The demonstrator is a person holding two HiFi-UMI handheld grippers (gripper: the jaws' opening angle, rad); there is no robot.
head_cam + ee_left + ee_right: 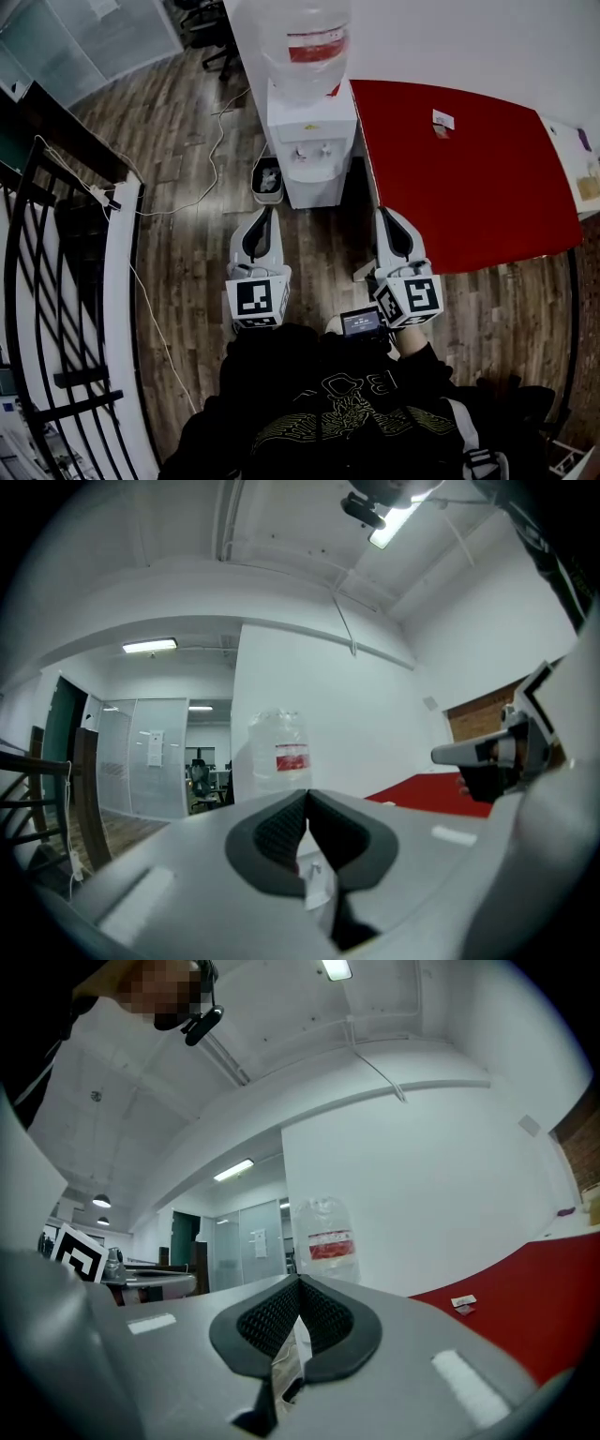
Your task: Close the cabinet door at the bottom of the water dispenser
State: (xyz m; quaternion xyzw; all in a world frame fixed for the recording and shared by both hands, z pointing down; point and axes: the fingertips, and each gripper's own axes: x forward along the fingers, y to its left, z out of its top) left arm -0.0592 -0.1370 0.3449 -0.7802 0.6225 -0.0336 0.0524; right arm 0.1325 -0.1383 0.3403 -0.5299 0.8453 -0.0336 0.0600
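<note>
Dispenser stands upright on the wood floor against a white wall. Its long axis is vertical. The bottle sits neck-down on top. The front with the taps faces the person. The head view looks steeply down on it.

Door: in the lower front of the dispenser, below the taps. That panel is strongly foreshortened from above, so I cannot tell whether it is ajar or flush. Both gripper views show only the bottle above the gripper bodies; the cabinet part is hidden.

Left gripper: held low in front of the person, long axis pointing towards the dispenser, tip short of its base and apart from it. In its own view the pads meet at the tip, pressed together, nothing pinched.

Right gripper: parallel to the left one, level with it, near the edge of the red table. Its pads also meet at the tip, closed on nothing.

Surroundings:
- The bin is just beside the dispenser, on its left in the head view.
- The red table is on the other side, close to the dispenser.
- A cable trails over the floor to the left.
- A black railing runs along the far left.
</note>
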